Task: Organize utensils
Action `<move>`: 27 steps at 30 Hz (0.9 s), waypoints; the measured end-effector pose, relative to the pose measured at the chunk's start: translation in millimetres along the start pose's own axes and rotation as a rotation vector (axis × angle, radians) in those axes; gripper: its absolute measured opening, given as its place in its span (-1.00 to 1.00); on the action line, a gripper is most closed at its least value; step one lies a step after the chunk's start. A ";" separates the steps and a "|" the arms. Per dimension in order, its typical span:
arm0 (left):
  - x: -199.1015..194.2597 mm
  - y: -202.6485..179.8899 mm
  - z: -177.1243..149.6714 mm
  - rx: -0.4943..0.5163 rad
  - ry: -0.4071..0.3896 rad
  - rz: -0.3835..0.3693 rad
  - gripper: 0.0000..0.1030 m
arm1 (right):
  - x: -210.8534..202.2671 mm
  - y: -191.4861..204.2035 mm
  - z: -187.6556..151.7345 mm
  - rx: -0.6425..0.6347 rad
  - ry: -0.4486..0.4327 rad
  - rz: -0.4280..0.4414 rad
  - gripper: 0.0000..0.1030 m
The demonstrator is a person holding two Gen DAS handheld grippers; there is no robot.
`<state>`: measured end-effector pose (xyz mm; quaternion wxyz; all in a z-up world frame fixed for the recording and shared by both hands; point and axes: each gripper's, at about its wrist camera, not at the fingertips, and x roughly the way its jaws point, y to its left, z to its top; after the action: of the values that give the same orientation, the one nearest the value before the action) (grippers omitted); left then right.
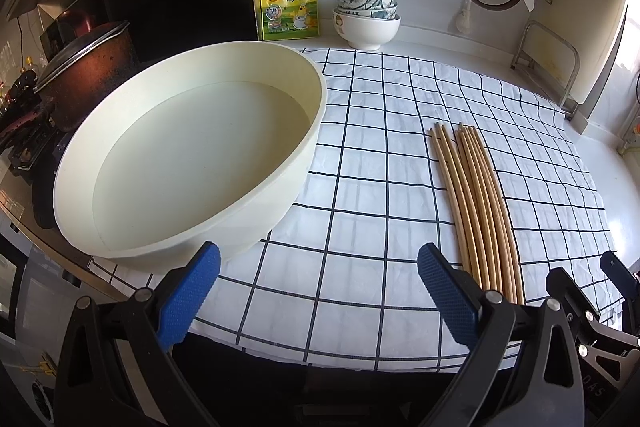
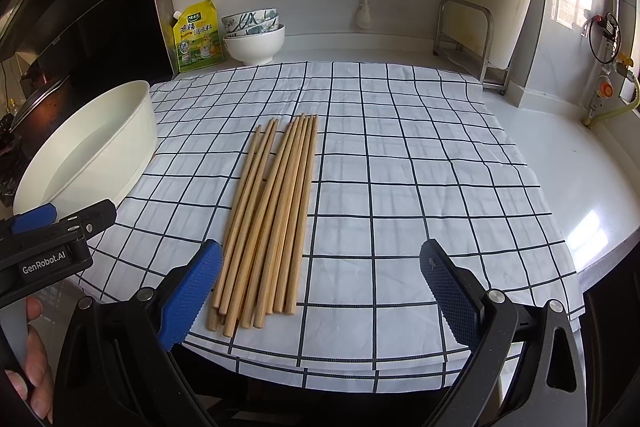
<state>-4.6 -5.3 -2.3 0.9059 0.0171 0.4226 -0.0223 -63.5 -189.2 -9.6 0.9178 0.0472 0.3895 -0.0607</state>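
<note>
On checked cloth (image 2: 400, 155), chopsticks (image 2: 272, 211) between right gripper (image 2: 320, 287) spread jaws, left gripper (image 1: 320, 287) agape

Matt wooden chopsticks (image 2: 267, 215) lie on creased checked cloth (image 2: 400, 187) beside a smooth plastic-looking basin (image 1: 192, 151).

Left gripper (image 1: 318, 287) held low over checked cloth (image 1: 380, 155), blue pads (image 1: 188, 301) spread wide with nothing between. Cream basin (image 1: 304, 163) at left, seemingly holding water; wooden chopsticks (image 1: 476, 203) bundled at right, lying apart from it.
</note>
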 end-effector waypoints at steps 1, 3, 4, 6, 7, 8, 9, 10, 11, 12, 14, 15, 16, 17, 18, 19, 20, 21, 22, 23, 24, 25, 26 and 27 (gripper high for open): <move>-0.1 -0.3 -0.3 0.000 0.000 0.000 0.88 | 0.0 -0.1 0.1 0.000 -0.001 -0.001 0.83; 0.0 0.1 0.1 0.000 0.000 -0.001 0.88 | 0.3 0.1 0.1 0.000 -0.001 -0.001 0.83; 0.0 0.1 0.0 0.000 0.000 -0.001 0.88 | 0.3 0.1 0.3 0.000 -0.001 -0.001 0.83; 0.0 0.1 0.0 0.000 0.001 0.000 0.88 | 0.4 0.0 0.4 0.000 -0.001 -0.001 0.83; 0.0 0.1 0.0 -0.001 0.001 -0.001 0.88 | 0.4 0.1 0.4 0.000 0.000 -0.001 0.83; 0.0 0.0 -0.1 -0.001 0.001 -0.001 0.88 | 0.4 0.2 0.3 0.000 0.000 -0.001 0.83; 0.1 -0.2 -0.2 -0.001 0.002 -0.002 0.88 | 0.3 0.1 0.4 0.001 0.000 -0.001 0.83; 0.6 -0.2 0.1 -0.001 0.002 -0.002 0.88 | 0.3 0.2 0.3 0.000 0.000 -0.001 0.83; 0.7 -0.2 0.1 -0.001 0.002 -0.003 0.88 | 0.3 0.3 0.2 -0.001 -0.001 -0.001 0.83; 0.7 -0.1 0.0 -0.001 0.003 -0.004 0.88 | 0.3 0.3 0.1 -0.001 -0.001 -0.001 0.83; 0.9 -1.2 0.1 -0.001 0.003 -0.008 0.88 | 0.4 0.2 0.4 -0.001 -0.001 0.001 0.83; 0.7 -2.0 0.3 0.000 0.003 -0.010 0.88 | 0.7 0.1 0.7 -0.003 -0.001 0.001 0.83; 0.7 -2.4 0.3 0.002 0.003 -0.012 0.88 | 1.0 -0.5 1.4 -0.006 -0.001 0.003 0.83; 0.7 -3.1 0.2 0.003 0.003 -0.014 0.88 | 1.5 -1.7 1.9 -0.007 -0.001 0.003 0.83; 0.7 -3.3 0.4 0.002 0.003 -0.020 0.88 | 1.9 -3.6 2.6 -0.007 -0.003 0.001 0.83; 0.7 -3.9 0.4 0.000 0.003 -0.029 0.88 | 2.0 -6.4 3.5 -0.002 -0.004 -0.001 0.83; 0.8 -5.4 0.5 0.000 0.002 -0.037 0.88 | 2.5 -9.4 3.9 0.003 -0.006 -0.001 0.83; 0.8 -6.9 0.5 0.002 0.001 -0.042 0.88 | 3.3 -12.7 4.8 0.008 -0.006 -0.002 0.83; 1.0 -8.5 0.5 0.006 0.000 -0.045 0.88 | 4.2 -15.5 5.6 0.012 -0.006 -0.004 0.83; 1.3 -10.9 0.6 0.012 -0.001 -0.049 0.88 | 5.4 -18.6 6.5 0.016 -0.004 -0.005 0.83; 1.6 -13.2 0.8 0.016 -0.003 -0.053 0.88 | 6.8 -21.3 7.0 0.019 -0.001 -0.007 0.83; 2.0 -15.2 1.0 0.019 -0.003 -0.057 0.88 | 8.8 -24.2 7.4 0.020 0.002 -0.009 0.83; 2.6 -17.9 1.0 0.022 -0.004 -0.060 0.88 | 11.5 -26.7 7.7 0.022 0.009 -0.010 0.83; 3.8 -19.6 1.3 0.026 -0.003 -0.063 0.88 | 14.3 -28.6 7.8 0.023 0.016 -0.008 0.83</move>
<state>-2.3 -25.1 -4.5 0.9050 0.0154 0.4214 -0.0560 -52.4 -219.6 -15.6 0.9137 0.0567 0.3965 -0.0684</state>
